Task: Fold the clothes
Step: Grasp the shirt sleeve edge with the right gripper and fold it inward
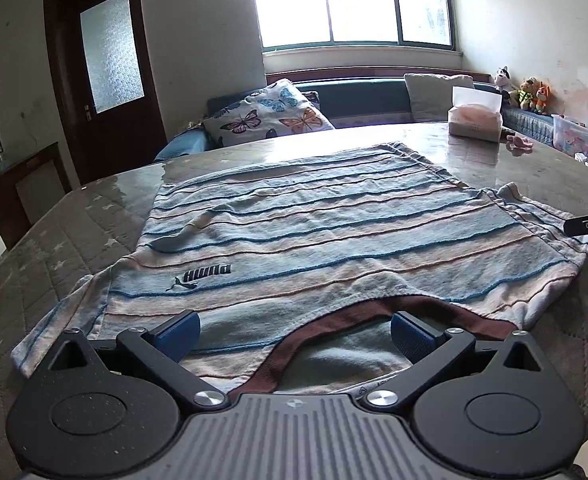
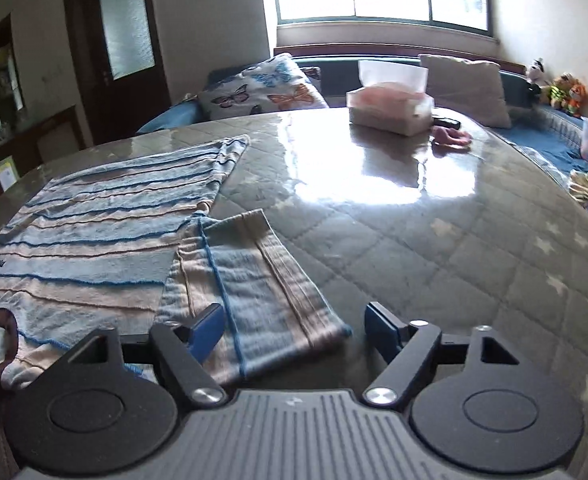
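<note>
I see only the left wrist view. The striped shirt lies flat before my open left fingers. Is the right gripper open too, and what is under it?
Observer: Yes, the right gripper is open. A sleeve lies below it, between its fingers, and is not pinched.
Operator: Is that sleeve already folded in?
Observer: No. It lies spread flat on the table, out beside the shirt body.

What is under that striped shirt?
The striped shirt lies flat on a glossy quilted, star-patterned table. Whether anything lies beneath the cloth cannot be seen.
</note>
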{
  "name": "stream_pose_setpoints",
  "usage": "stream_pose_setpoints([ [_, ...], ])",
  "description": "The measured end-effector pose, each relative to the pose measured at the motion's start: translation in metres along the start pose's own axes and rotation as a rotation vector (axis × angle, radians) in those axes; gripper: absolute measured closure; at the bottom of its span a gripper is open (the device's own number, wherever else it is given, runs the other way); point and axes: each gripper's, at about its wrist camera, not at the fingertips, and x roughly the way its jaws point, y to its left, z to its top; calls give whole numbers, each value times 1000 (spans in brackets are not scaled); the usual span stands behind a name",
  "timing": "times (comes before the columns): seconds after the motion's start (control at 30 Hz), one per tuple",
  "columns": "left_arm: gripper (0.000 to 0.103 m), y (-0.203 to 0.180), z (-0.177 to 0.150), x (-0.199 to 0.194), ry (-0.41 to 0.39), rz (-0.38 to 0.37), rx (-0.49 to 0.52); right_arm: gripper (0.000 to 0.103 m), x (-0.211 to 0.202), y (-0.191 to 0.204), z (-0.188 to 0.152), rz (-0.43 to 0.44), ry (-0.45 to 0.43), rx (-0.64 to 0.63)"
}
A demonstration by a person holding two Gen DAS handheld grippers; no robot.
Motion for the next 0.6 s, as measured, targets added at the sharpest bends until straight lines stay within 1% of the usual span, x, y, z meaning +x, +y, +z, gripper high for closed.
stream_pose_setpoints([
  [0.07, 0, 0, -1, 0, 3, 2, -1, 42, -3, 2, -3, -20, -11, 1],
  [0.1, 0, 1, -1, -1, 3, 3, -2, 45, -3, 3, -3, -27, -14, -1],
  [0.17, 0, 3, -2, -2, 2, 9, -6, 65, -4, 8, -4, -52, -21, -13],
  [0.2, 0, 4, -2, -2, 2, 13, -10, 72, -4, 9, -3, -54, -23, -10],
  [0.23, 0, 6, -2, -2, 3, 17, -13, 87, -4, 9, -3, -49, -23, -5],
  [0.27, 0, 7, -3, -2, 4, 21, -17, 93, -5, 9, -1, -38, -24, 1],
  [0.43, 0, 13, -5, -1, 11, 32, -36, 94, -17, 19, 10, -2, -59, -7],
  [0.6, 0, 19, -8, -1, 14, 38, -56, 95, -36, 54, 31, 110, -115, -74],
])
